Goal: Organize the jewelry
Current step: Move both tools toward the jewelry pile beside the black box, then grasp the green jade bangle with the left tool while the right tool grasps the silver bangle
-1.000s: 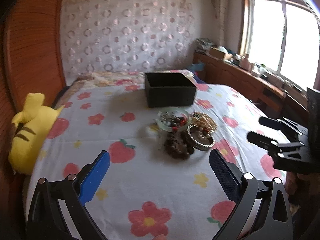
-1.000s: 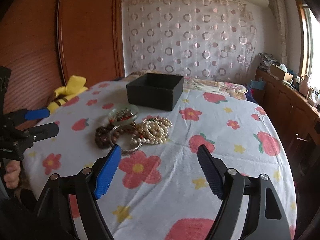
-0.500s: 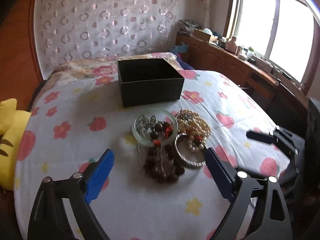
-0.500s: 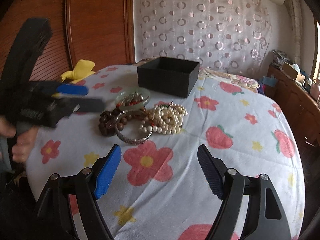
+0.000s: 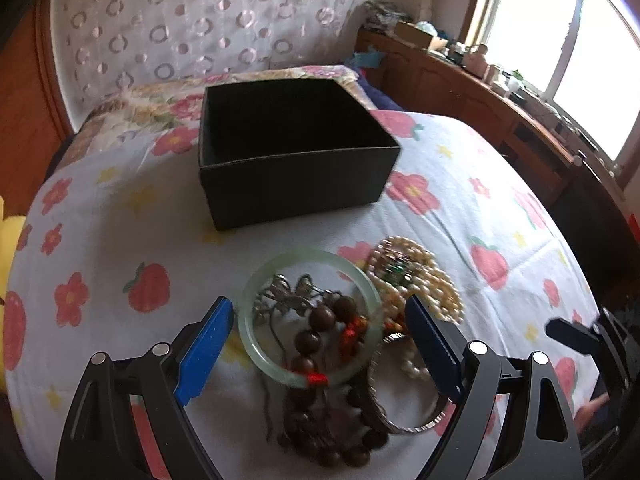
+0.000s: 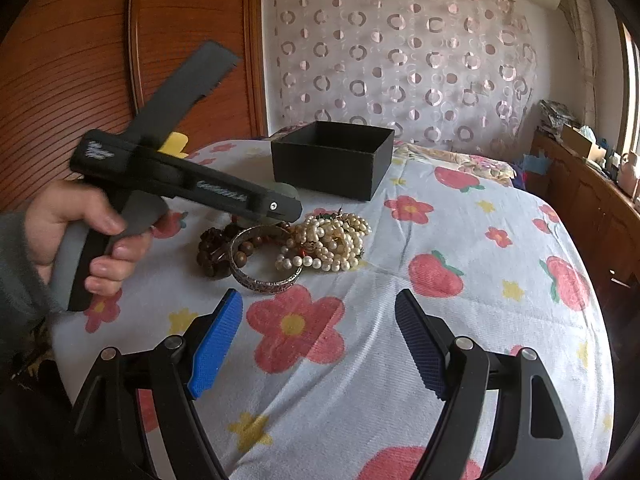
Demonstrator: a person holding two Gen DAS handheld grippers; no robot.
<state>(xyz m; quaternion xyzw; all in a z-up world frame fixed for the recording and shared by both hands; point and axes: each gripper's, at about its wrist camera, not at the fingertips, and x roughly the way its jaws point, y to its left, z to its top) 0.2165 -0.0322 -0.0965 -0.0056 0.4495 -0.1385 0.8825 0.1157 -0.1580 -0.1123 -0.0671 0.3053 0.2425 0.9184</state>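
a pale green jade bangle [image 5: 310, 316] lies on the flowered bedspread [image 5: 120, 208], at the middle of a small heap of jewelry. inside its ring sit dark wooden beads [image 5: 320, 320] with red accents and a silvery hair ornament [image 5: 288, 300]. to its right a pile of pearl strands [image 5: 420, 276] touches it, and just nearer lies an engraved silver bangle [image 5: 404, 408]. beyond the heap, farther up the bed, stands an empty black box [image 5: 292, 152], open at the top.

the left tool [image 5: 320, 344] hangs low over the heap, its blue pads spread wide on either side of the jade bangle, gripping nothing. the right tool [image 6: 320, 340] waits nearer, over bare bedspread, equally wide open and empty (a hand [image 6: 80, 232] holding the left tool shows at the left of its view).

the risk, as i judge it: the beads and ornament are tangled through the bangle, so closing on it may drag them along or spill them, and smooth jade may slip from the pads.
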